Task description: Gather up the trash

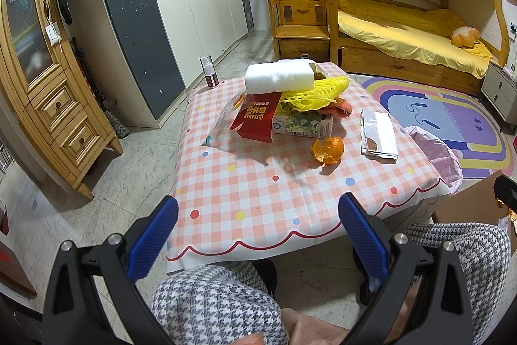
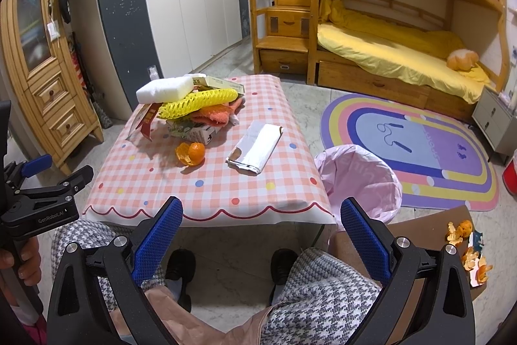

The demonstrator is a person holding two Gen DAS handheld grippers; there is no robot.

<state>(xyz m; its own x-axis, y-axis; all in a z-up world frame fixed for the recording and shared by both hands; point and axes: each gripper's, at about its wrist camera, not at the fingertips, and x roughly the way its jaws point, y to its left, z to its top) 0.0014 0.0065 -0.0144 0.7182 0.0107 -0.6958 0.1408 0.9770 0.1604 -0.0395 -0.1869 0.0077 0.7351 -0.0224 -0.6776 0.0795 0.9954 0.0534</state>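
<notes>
Houndstooth-trousered knees sit lowest in both views, under the two tools. Left hand-held gripper (image 1: 258,235), blue ribbed pads spread wide apart, nothing between them, hovering before the near edge of the tabletop (image 1: 258,193) covered in pink-white checked cloth with coloured dots. Right hand-held gripper (image 2: 260,236) same: pads wide apart, empty, short of the scalloped cloth edge. Bin lined with pale pink plastic bag (image 2: 362,180) stands on the floor just beside the tabletop's right side. On the cloth, nearest: peeled orange tangerine skin (image 1: 328,149), then folded white-grey paper wrapper (image 1: 378,134) to its right, apart from it. Behind them a trash pile: red flat carton printed ULTRAMAN (image 1: 257,118) leaning on a green-white drink carton (image 1: 307,123), yellow foam fruit net (image 1: 315,91) over that, white foam block (image 1: 279,78) on top. Small spray bottle with clear cap (image 1: 208,70) stands at the far left corner. More orange peel scraps (image 2: 465,248) lie on brown cardboard at right.
</notes>
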